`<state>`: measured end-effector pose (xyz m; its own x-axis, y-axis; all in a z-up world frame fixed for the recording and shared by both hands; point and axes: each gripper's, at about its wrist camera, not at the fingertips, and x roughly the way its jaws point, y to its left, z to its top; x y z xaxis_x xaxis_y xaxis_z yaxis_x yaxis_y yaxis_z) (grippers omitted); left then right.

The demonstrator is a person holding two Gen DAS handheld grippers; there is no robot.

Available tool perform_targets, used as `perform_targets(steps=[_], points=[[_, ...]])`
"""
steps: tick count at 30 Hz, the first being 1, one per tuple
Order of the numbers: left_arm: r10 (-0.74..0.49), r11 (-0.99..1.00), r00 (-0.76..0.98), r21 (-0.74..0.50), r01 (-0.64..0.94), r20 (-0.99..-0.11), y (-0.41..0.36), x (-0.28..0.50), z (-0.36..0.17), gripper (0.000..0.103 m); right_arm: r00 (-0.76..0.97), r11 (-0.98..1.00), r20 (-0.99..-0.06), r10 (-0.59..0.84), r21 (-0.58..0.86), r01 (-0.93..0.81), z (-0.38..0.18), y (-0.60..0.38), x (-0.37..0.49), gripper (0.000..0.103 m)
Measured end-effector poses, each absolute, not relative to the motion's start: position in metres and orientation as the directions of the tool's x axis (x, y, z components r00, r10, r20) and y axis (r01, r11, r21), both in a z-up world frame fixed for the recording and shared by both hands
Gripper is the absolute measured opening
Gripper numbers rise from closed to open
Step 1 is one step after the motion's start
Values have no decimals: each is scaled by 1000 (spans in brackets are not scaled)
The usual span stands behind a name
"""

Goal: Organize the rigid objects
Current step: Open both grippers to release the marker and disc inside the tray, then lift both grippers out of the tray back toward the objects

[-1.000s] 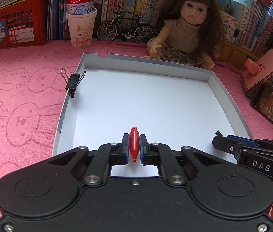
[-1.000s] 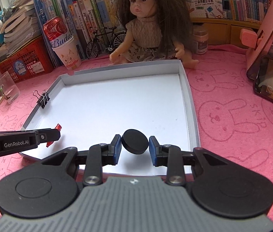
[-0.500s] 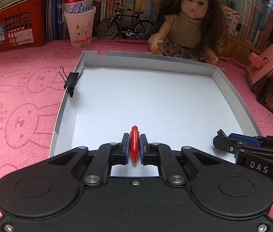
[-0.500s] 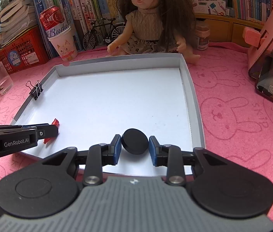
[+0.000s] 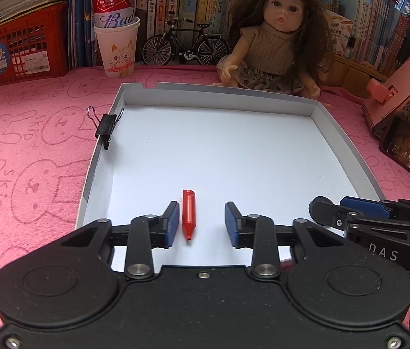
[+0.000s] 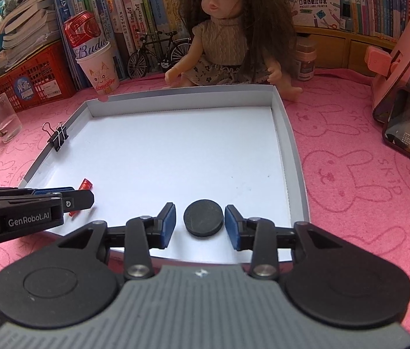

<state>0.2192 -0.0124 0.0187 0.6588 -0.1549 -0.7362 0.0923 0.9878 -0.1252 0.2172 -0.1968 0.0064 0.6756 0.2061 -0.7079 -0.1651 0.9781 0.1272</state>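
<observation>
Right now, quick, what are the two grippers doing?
Left gripper: open, just let go; red cap lies loose between its jaws.
Right gripper: open, just let go; black disc lies loose between them.

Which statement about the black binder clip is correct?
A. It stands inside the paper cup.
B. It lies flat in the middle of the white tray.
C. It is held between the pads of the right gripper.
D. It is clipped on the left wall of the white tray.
D: the black binder clip sits over the left wall of the white tray, its wire handles sticking out above the pink cloth, far from both grippers.
</observation>
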Motion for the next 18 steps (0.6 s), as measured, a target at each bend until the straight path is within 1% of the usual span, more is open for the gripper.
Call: perform_targets(steps=[3, 4, 6, 9, 15, 17, 18], points=[[-158, 987, 674, -121, 102, -722, -13, 212, 26, 43, 689, 978, -695, 204, 122, -167, 10, -197, 213, 62], [-164, 986, 677, -126, 106, -718, -13, 210, 28, 47, 693, 979, -692, 203, 121, -166, 12, -197, 211, 64], [-174, 985, 684, -135, 110, -709, -11, 205, 32, 51, 701, 978, -683, 205, 121, -169, 15, -198, 208, 68], [-180, 984, 693, -137, 118, -698, -10, 198, 38, 57, 712, 978, -671, 208, 118, -174, 18, -199, 202, 75], [-194, 981, 712, -149, 127, -675, -7, 179, 44, 68, 729, 976, -649, 216, 116, -185, 22, -203, 188, 84], [-193, 981, 725, -143, 130, -661, -6, 172, 46, 82, 736, 975, -640, 219, 116, -189, 24, -205, 183, 87], [-190, 982, 732, -139, 131, -654, -5, 168, 48, 84, 741, 975, -634, 220, 116, -190, 25, -206, 180, 88]])
